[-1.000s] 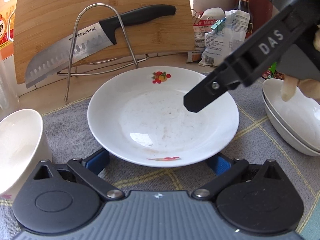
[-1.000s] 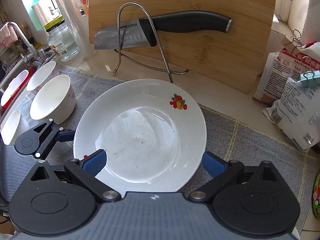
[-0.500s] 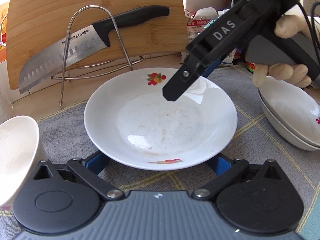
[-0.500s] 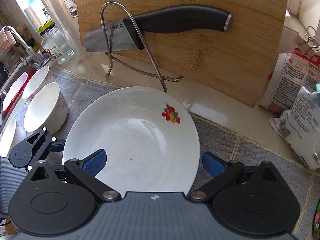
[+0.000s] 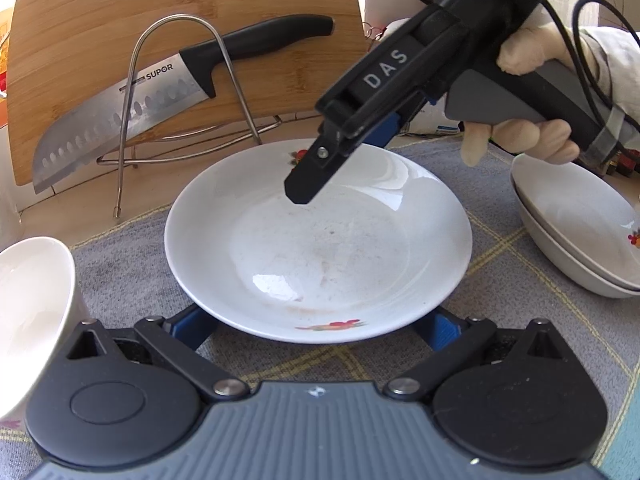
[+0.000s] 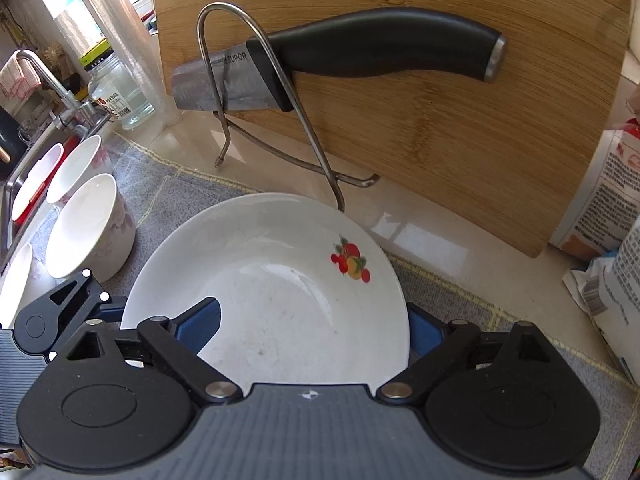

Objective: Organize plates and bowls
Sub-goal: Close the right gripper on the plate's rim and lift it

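A white deep plate with fruit prints (image 5: 320, 248) lies on the grey mat; it also shows in the right wrist view (image 6: 272, 296). My left gripper (image 5: 316, 328) is open, its blue pads at the plate's near rim on either side. My right gripper (image 6: 312, 324) is open, one finger inside the plate and the other outside its right rim; it shows from the side over the plate's far part in the left wrist view (image 5: 308, 184). Two stacked plates (image 5: 576, 232) stand at the right. White bowls (image 6: 86, 228) stand at the left.
A bamboo cutting board (image 6: 400, 92) leans at the back with a knife (image 6: 360, 56) in a wire rack (image 6: 256, 92). Food bags (image 6: 612, 240) stand at the right. A sink with a tap (image 6: 44, 80) and a glass jar (image 6: 116, 96) are at the far left.
My right gripper has moved left and down over the plate, so its fingers now straddle the plate's right rim. The left gripper has kept its place at the near rim.
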Tool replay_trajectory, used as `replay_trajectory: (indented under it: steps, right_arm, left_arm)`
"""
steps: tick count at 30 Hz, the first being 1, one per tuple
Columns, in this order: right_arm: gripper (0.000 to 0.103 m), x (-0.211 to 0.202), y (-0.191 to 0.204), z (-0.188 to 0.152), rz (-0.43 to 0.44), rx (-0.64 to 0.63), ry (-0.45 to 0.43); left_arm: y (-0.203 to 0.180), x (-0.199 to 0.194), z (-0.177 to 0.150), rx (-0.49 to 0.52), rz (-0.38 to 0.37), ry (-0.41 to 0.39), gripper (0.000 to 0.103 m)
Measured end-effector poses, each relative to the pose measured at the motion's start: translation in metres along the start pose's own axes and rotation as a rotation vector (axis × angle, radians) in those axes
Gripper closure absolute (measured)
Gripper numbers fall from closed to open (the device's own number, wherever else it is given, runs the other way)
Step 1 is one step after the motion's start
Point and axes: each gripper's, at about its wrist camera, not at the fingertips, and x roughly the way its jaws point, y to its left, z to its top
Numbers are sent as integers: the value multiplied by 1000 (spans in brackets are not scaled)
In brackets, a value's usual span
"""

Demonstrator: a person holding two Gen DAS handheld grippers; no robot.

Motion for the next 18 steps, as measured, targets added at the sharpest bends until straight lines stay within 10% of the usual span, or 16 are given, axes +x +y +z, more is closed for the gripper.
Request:
replay_trajectory:
  steps: [18]
  right_arm:
    - [10,17,-3,18,48,-43,18]
  left_arm:
    - [1,-2,1,13,-11,0,0]
